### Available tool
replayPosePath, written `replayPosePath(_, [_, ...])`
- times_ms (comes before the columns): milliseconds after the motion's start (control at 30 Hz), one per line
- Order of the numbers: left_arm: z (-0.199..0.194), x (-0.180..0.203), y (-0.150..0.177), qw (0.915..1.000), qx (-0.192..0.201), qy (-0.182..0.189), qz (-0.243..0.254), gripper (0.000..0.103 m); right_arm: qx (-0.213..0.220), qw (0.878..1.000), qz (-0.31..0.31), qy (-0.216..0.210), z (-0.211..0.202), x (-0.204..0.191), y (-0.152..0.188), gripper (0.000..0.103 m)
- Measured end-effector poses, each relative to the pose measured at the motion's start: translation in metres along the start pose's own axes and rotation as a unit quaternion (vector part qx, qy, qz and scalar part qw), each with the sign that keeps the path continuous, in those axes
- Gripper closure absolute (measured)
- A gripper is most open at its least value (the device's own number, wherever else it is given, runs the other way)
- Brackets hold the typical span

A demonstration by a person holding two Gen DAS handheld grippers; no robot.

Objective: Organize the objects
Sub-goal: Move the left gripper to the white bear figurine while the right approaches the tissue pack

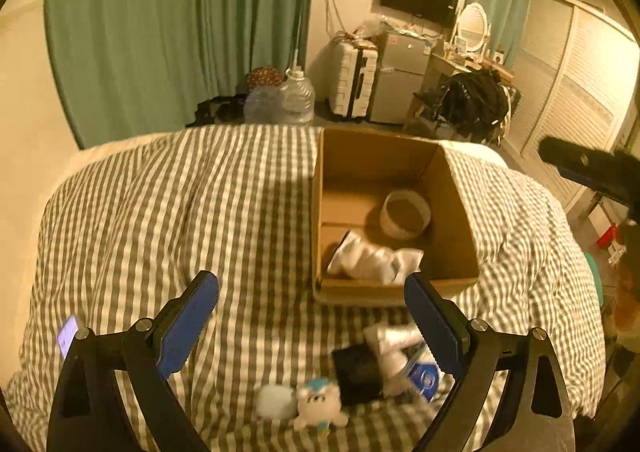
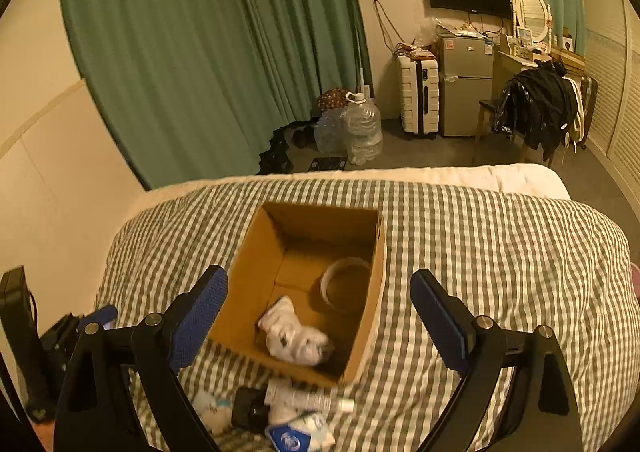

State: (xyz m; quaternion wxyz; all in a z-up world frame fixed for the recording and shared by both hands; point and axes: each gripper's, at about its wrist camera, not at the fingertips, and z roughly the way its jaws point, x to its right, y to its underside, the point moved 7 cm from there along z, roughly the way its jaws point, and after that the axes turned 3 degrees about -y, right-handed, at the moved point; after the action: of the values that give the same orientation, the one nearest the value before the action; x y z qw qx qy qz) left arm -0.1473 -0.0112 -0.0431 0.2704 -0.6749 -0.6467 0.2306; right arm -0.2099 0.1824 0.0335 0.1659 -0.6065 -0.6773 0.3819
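An open cardboard box [image 1: 456,196] [image 2: 256,276] sits on the checked duvet. Inside lie a white plastic packet [image 1: 372,258] [image 2: 296,336] and a round white tape roll [image 1: 404,212] [image 2: 344,284]. In front of the box lies a small pile: a white plush toy [image 1: 320,406] [image 2: 212,410], a black case [image 1: 356,372] [image 2: 250,410], a white tube [image 1: 394,348] [image 2: 308,398] and a blue-and-white packet [image 1: 424,378] [image 2: 300,436]. My left gripper [image 1: 312,294] is open above the pile. My right gripper [image 2: 318,288] is open above the box's near side.
The checked duvet [image 1: 200,212] [image 2: 500,252] covers the bed. A phone [image 1: 67,334] lies at its left edge. Beyond the bed are water jugs [image 2: 362,128], a suitcase [image 2: 418,96], a small fridge [image 2: 466,84] and a chair with black clothes [image 2: 536,108].
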Motion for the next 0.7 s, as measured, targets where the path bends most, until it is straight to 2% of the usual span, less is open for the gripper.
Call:
replayPosePath(233, [0.010, -0.015, 0.049, 0.9994, -0.019, -0.023, -0.020, 0.007, -0.029, 0.998, -0.048, 0.009, 0.003, -0.013, 0.064, 0.010])
replayPosePath(533, [0.034, -0.021, 0.101, 0.9974, -0.053, -0.049, -0.009, 0.007, -0.095, 0.993, -0.070, 0.005, 0.045, -0.023, 0.148, 0.010])
replayPosePath(700, [0.052, -0.018, 0.126, 0.9957, -0.082, -0.044, -0.005, 0.007, -0.135, 0.988, -0.070, 0.008, 0.073, -0.017, 0.187, 0.010])
